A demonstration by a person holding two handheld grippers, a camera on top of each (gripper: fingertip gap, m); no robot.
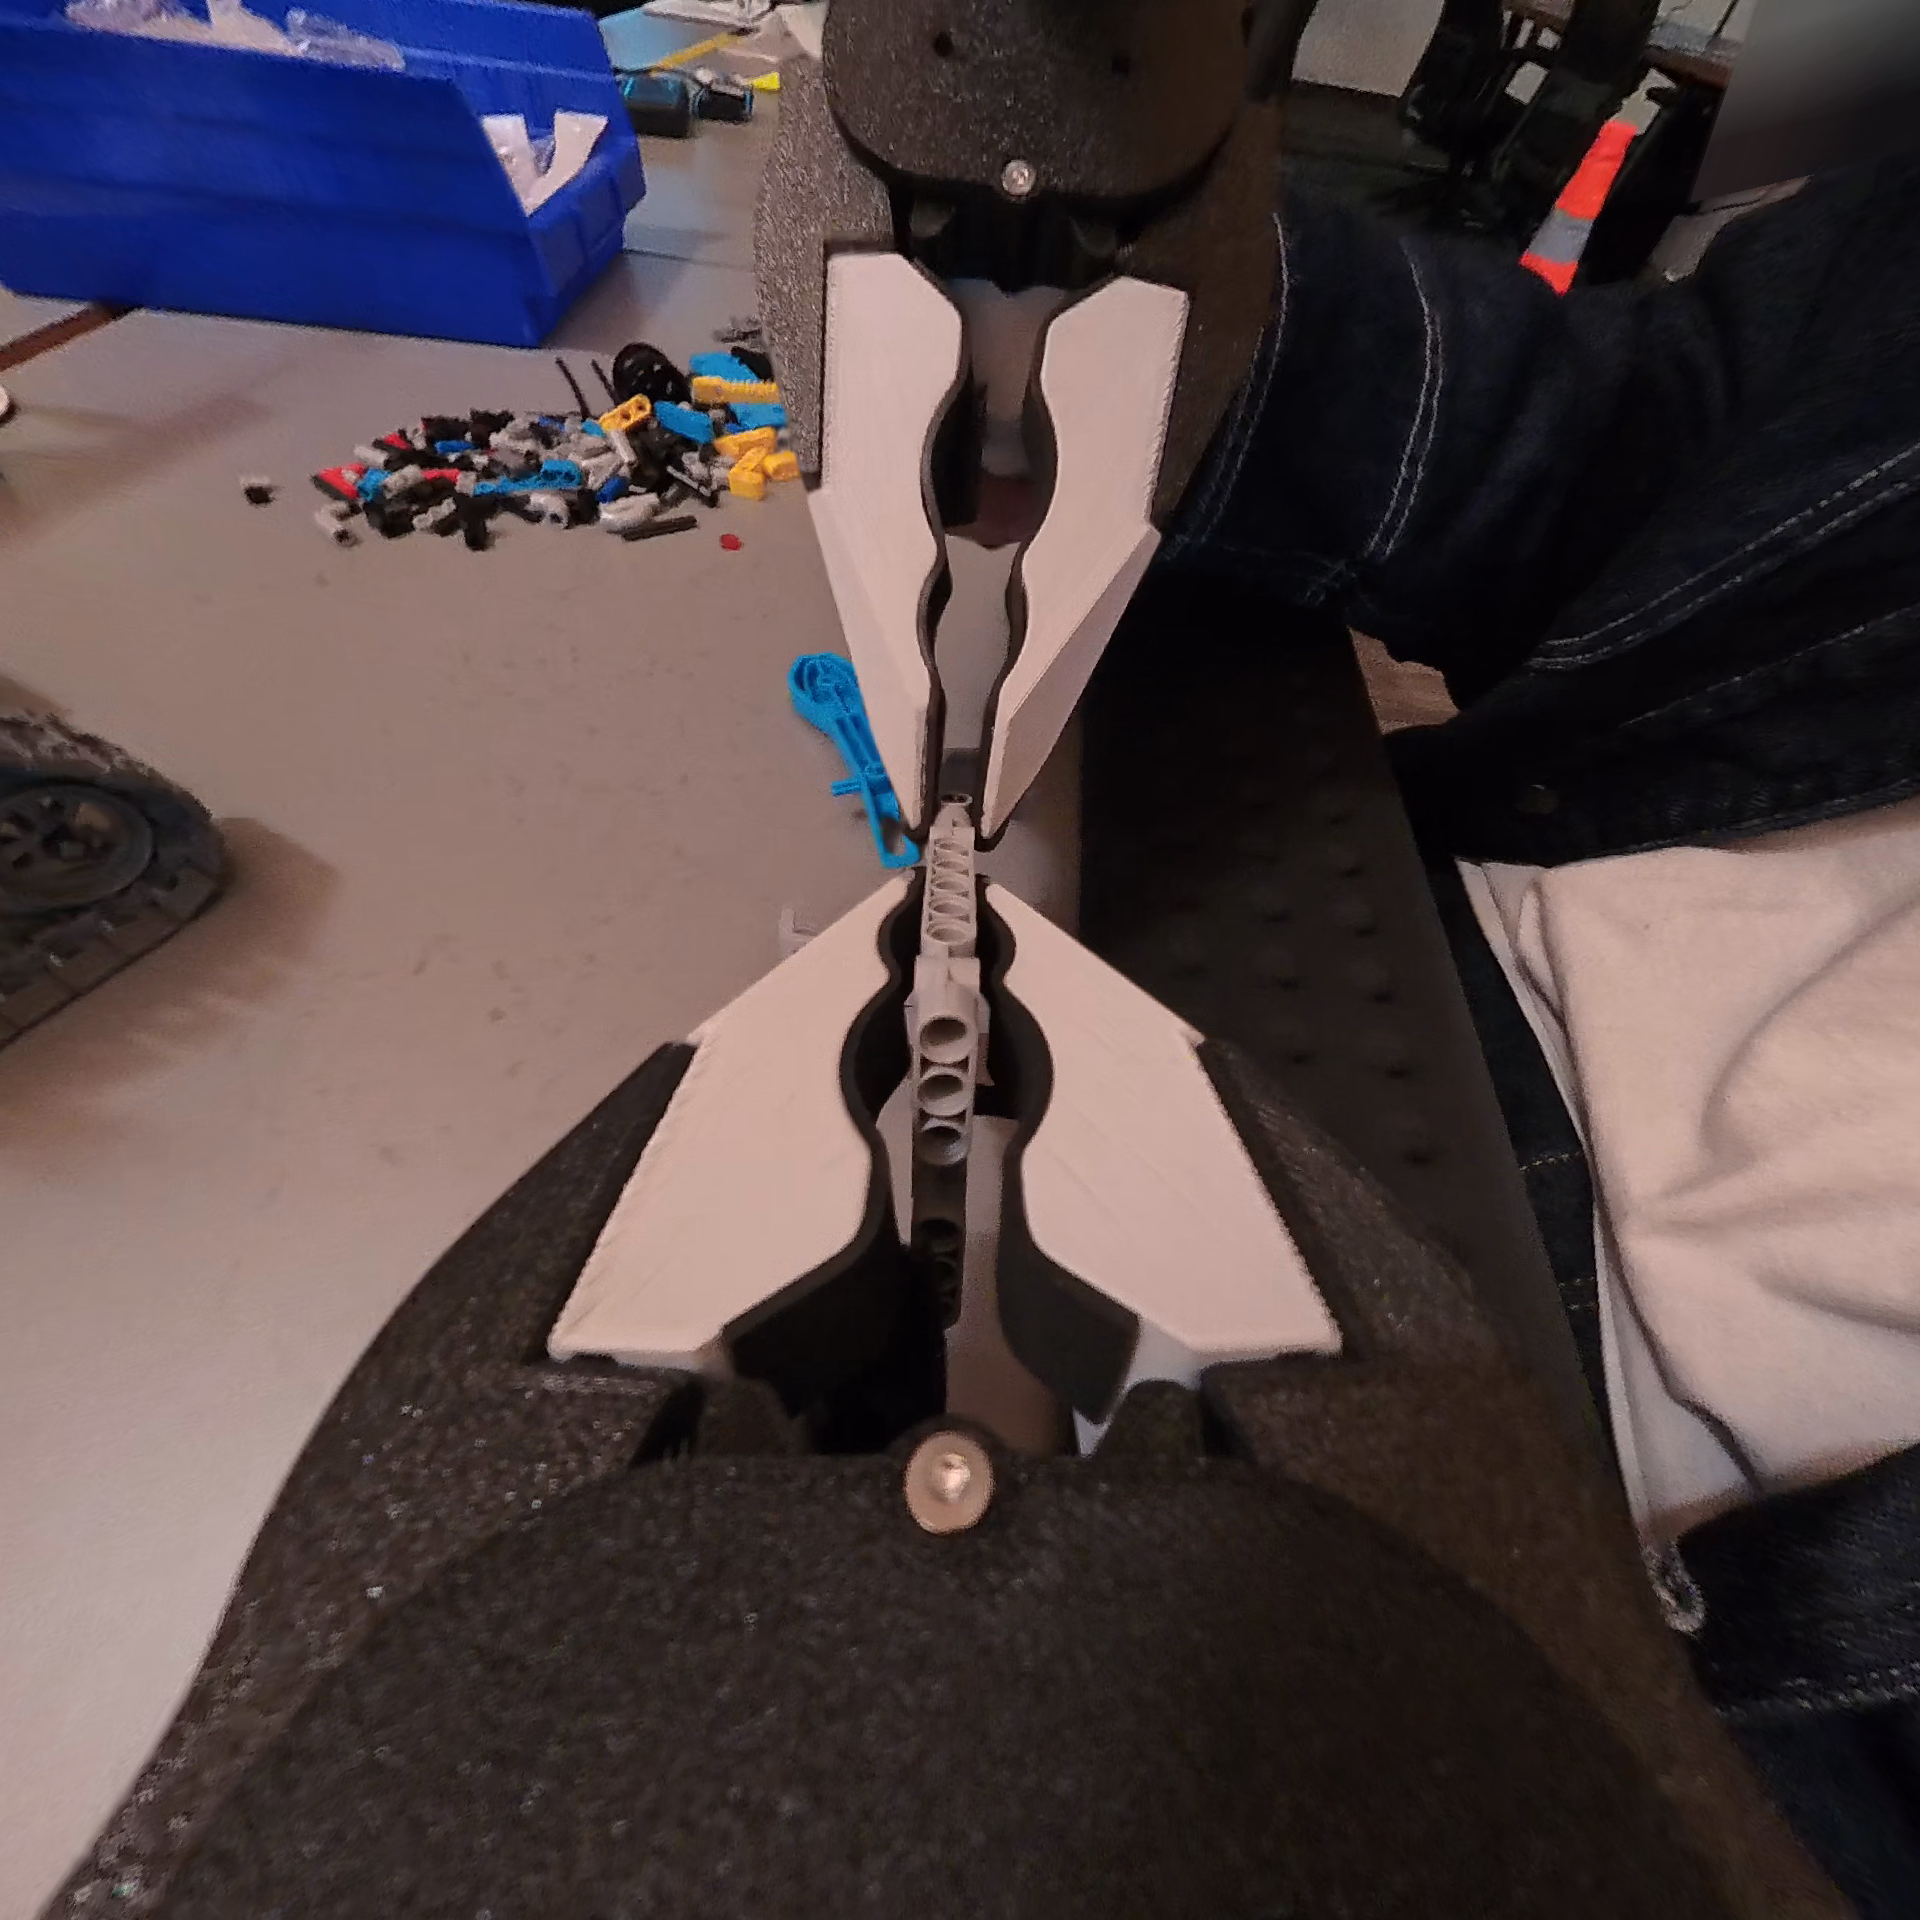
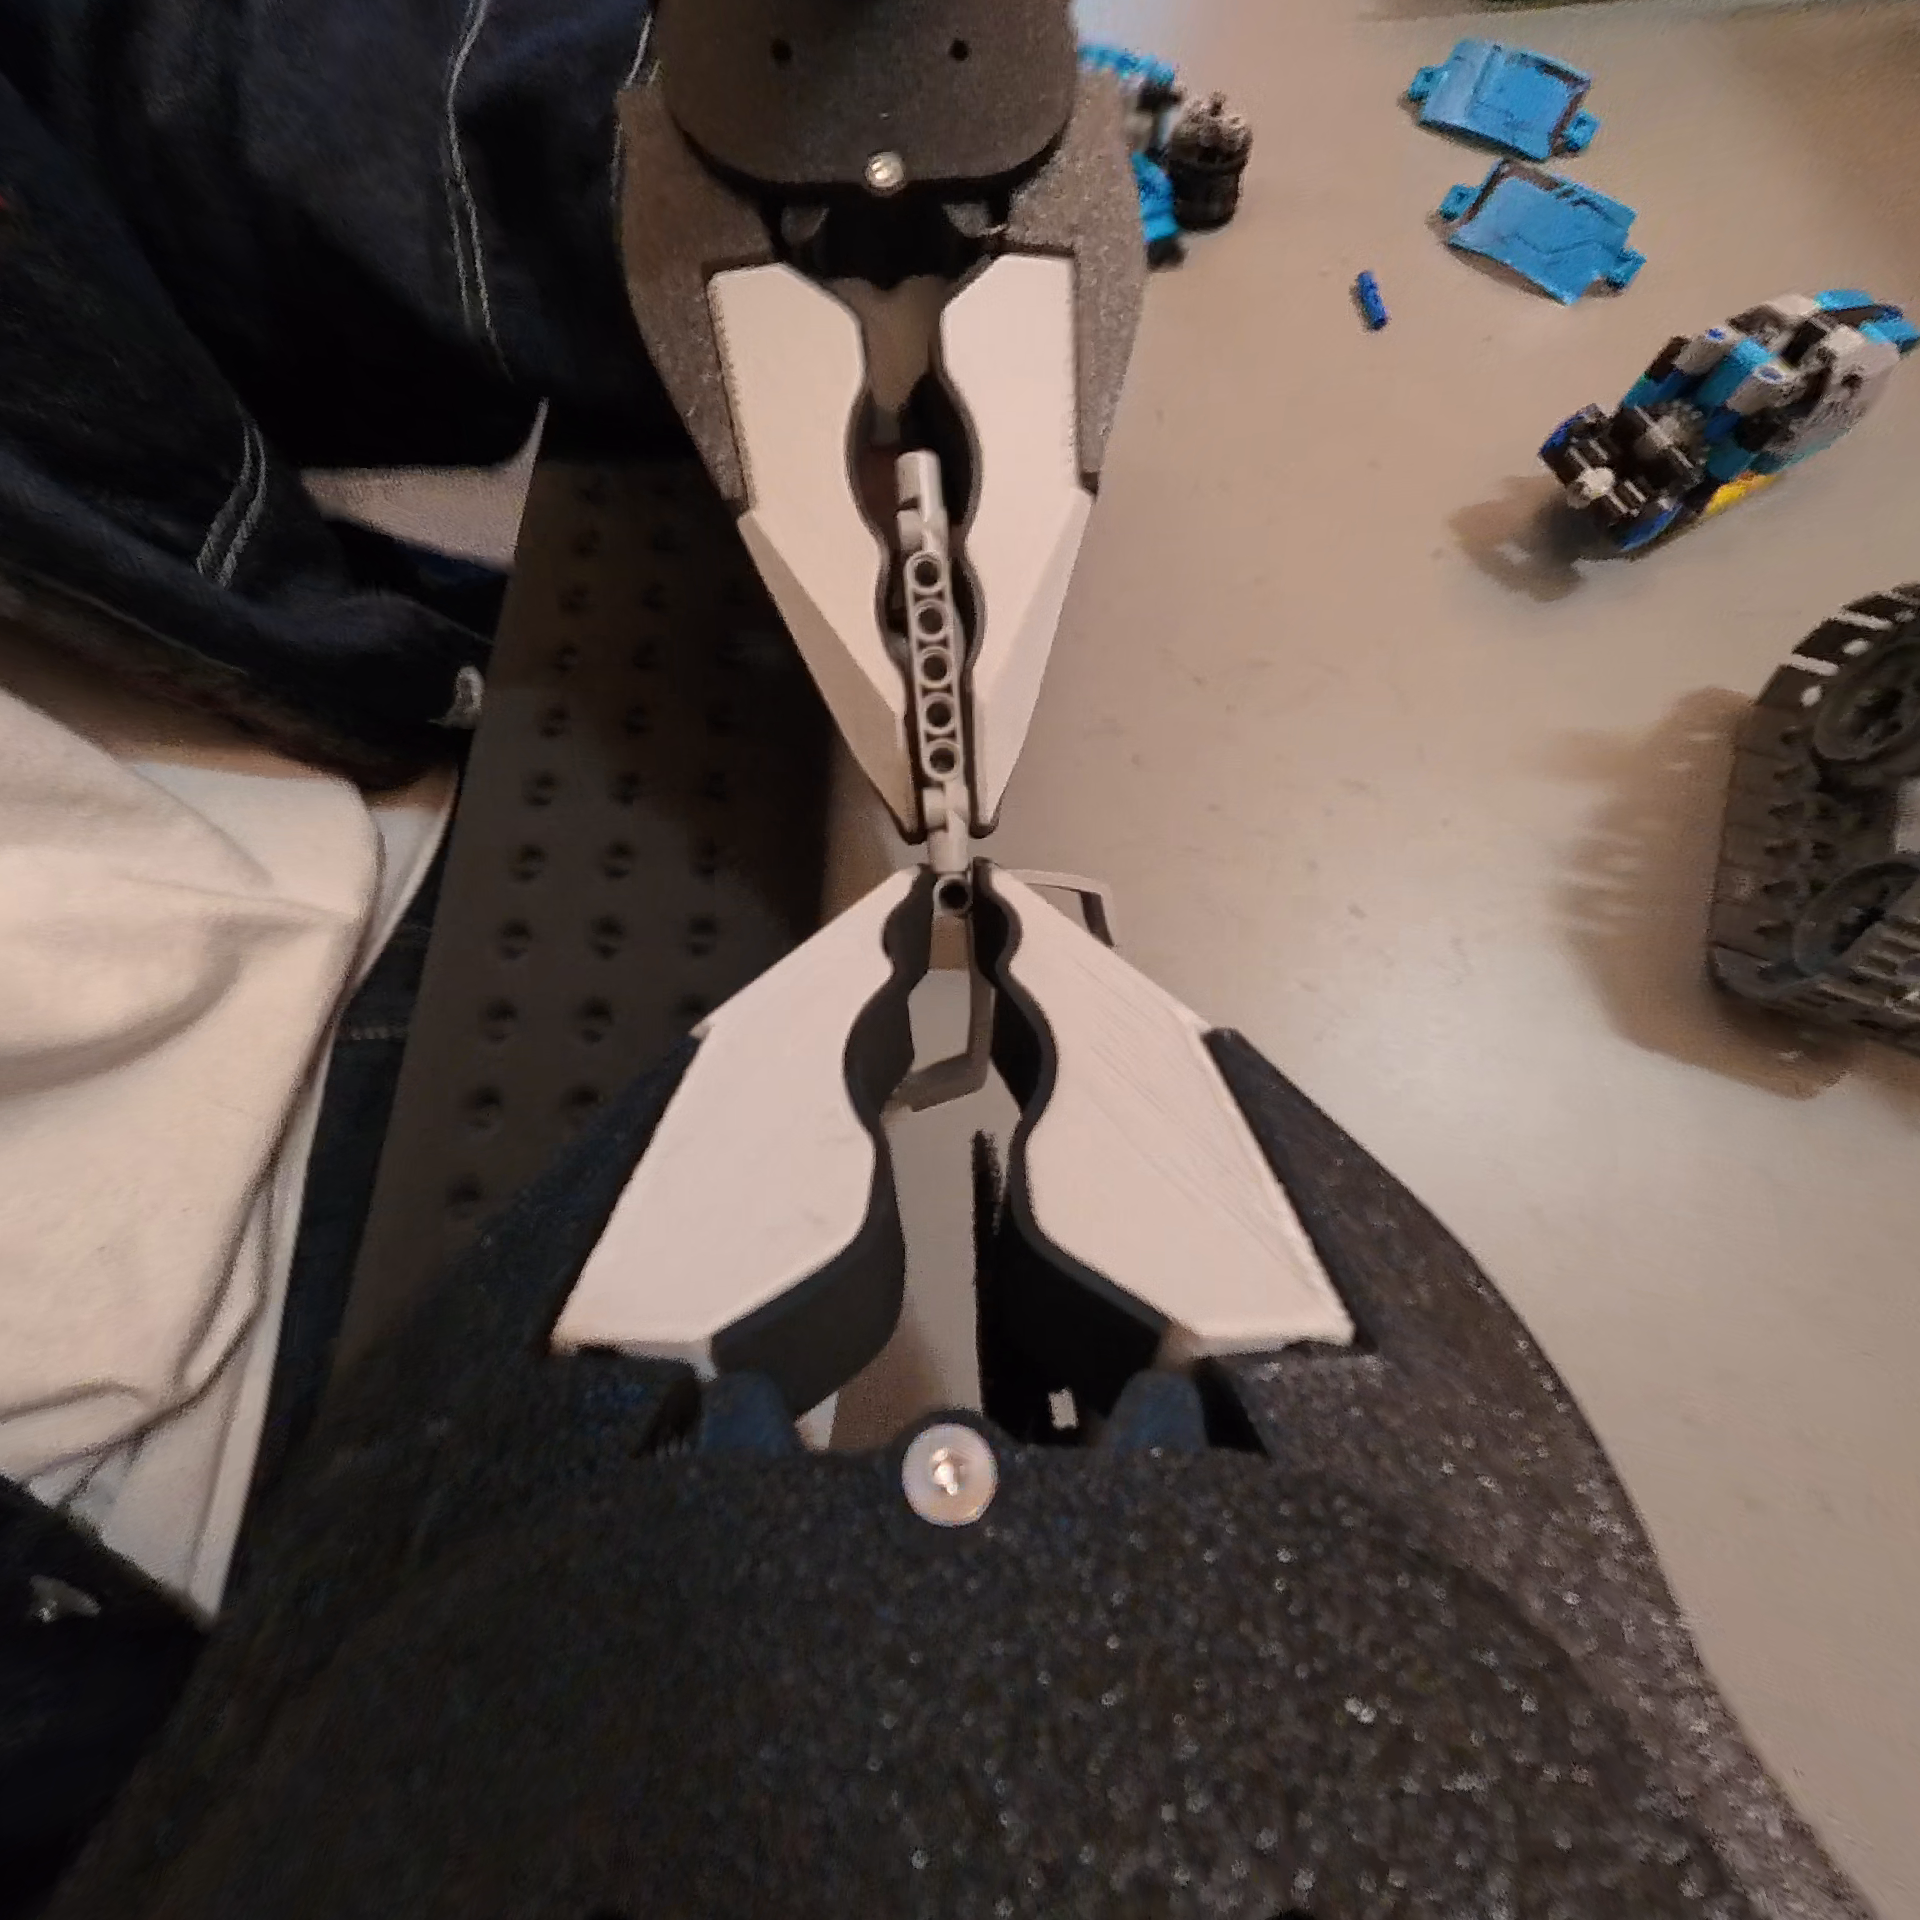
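My two grippers meet tip to tip above the edge of a pale table (image 1: 468,831). My left gripper (image 1: 948,883) is shut on a light grey beam with a row of holes (image 1: 943,1049), which runs along its fingers and pokes out past the tips. In the right wrist view the same left gripper (image 2: 945,831) and beam (image 2: 932,665) face me. My right gripper (image 2: 954,885) is shut on a small black pin (image 2: 953,894), which touches the beam's end. In the left wrist view the right gripper (image 1: 951,826) comes in from above.
A blue bin (image 1: 260,156), a pile of small bricks (image 1: 582,457) and a blue part (image 1: 831,727) lie left. Tracked wheels (image 2: 1829,810), a small blue model (image 2: 1725,416) and blue panels (image 2: 1507,94) lie right. A black perforated plate (image 2: 623,831) and a person's denim sleeve (image 1: 1558,416) are close by. My left gripper's tips are some 8 centimeters from the black perforated plate (image 2: 623,831).
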